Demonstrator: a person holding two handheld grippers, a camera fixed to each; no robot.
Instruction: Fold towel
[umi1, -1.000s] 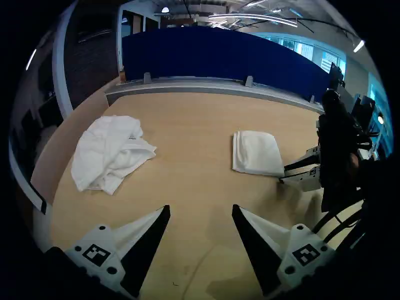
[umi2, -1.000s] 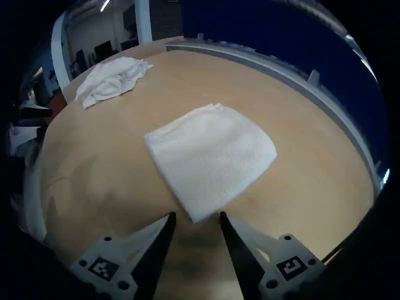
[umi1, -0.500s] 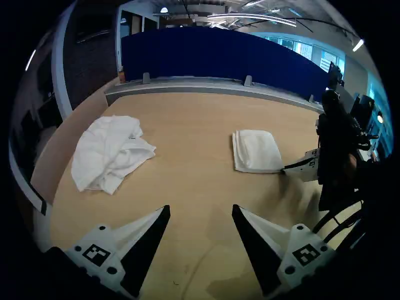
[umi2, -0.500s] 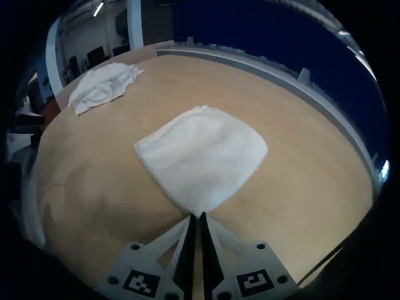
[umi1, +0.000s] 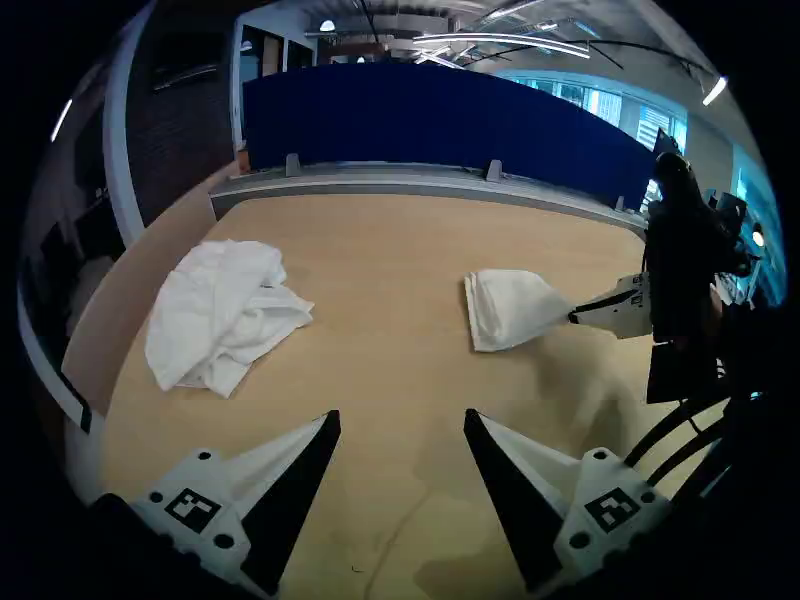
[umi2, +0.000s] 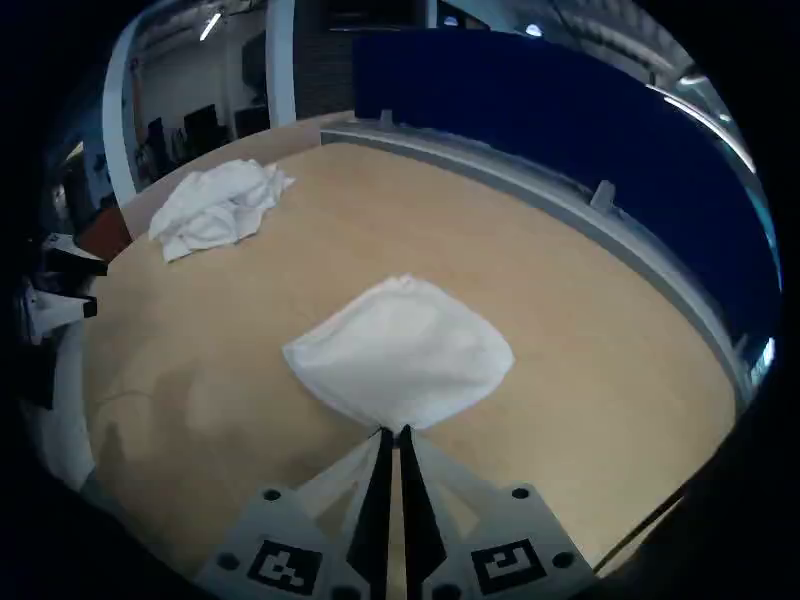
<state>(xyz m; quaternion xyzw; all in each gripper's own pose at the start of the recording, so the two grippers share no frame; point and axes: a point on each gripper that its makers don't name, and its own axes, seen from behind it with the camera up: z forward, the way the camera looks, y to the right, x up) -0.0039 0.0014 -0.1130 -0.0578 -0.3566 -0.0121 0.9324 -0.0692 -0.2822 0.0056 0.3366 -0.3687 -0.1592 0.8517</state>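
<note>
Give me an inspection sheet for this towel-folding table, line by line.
surface: wooden table, bare apart from towels.
job's things: folded towel, near corner pinched and raised; crumpled towel lying apart.
clutter: nothing seen.
grippers: right gripper shut on the folded towel's corner; left gripper open, holding nothing.
cables: dark lines past the table edge, maybe cables.
surroundings: blue partition behind the table; person holding the right gripper.

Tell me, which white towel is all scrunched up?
The scrunched towel lying alone near the edge of the table. The other, the folded towel, is neat, its corner pinched by the right gripper.
</note>
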